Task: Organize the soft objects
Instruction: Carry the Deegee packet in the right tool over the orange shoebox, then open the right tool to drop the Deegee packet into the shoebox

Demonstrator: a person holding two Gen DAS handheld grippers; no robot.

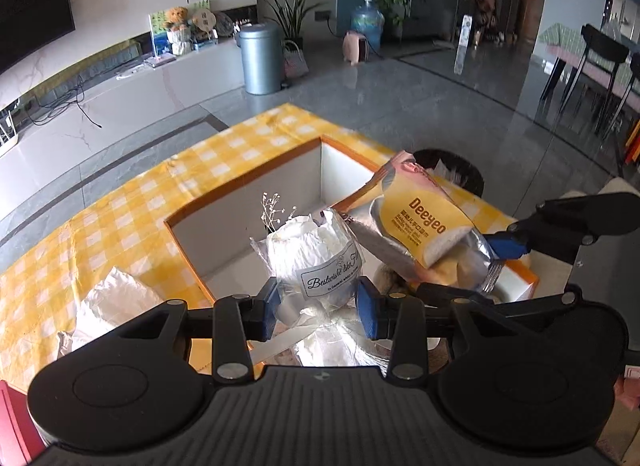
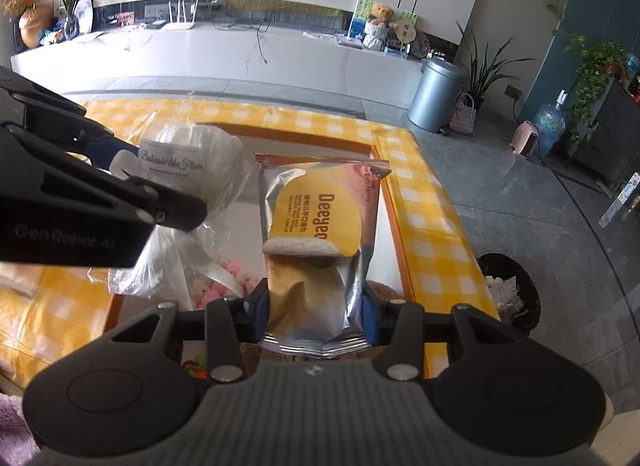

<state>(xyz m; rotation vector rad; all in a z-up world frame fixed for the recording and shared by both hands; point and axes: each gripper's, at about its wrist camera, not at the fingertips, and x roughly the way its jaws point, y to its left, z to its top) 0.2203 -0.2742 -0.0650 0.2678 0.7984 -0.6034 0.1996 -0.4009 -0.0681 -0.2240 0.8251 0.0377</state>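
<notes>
Both tongs are half-closed on soft goods: the left gripper (image 1: 320, 302) pinches a wrapped white bouquet (image 1: 316, 250) at frame centre, and the right gripper (image 2: 316, 308) clamps a silver-and-yellow wipes pack (image 2: 318, 225). Both hang over the open orange-rimmed box (image 1: 248, 209), mid-frame on the yellow checked tablecloth (image 1: 120, 201). Lower each well inside before loosening, setting them side by side so the pack does not crush the bouquet.

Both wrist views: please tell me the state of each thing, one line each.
Left gripper: shut on the wrapped bouquet.
Wrapped bouquet: held over the box.
Right gripper: shut on the wipes pack.
Wipes pack: sealed, held over the box.
Box: open-topped.
</notes>
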